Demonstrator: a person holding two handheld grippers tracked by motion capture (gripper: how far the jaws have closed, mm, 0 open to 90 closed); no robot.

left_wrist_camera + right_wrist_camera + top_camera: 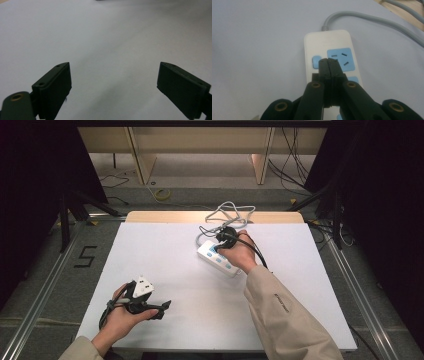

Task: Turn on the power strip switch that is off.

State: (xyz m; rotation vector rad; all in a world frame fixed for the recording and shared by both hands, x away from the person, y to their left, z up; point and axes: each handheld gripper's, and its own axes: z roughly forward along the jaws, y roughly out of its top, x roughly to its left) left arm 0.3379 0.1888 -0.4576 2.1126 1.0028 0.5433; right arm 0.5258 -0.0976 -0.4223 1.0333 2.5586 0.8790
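Two tongs: one in each hand, over the white tabletop (165,255).
Right tongs (328,60): jaws pressed together with nothing between them, tip at the small blue button beside the first socket.
Left tongs (113,82): jaws wide apart, empty, above bare tabletop near the person.
Power strip (217,259): lies flat at the far middle, its grey cord (230,212) coiled behind.
Progress: I judge the switch is being pressed; nothing is plugged in.

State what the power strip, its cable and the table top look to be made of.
Power strip: likely hard plastic, smooth off-white casing, glossy blue socket faces.
Cable: probably rubber or PVC sheath, grey, matte, bending freely.
Table top: white, matte, smooth sheet; the material is unclear, with a wood-coloured strip along the far edge.
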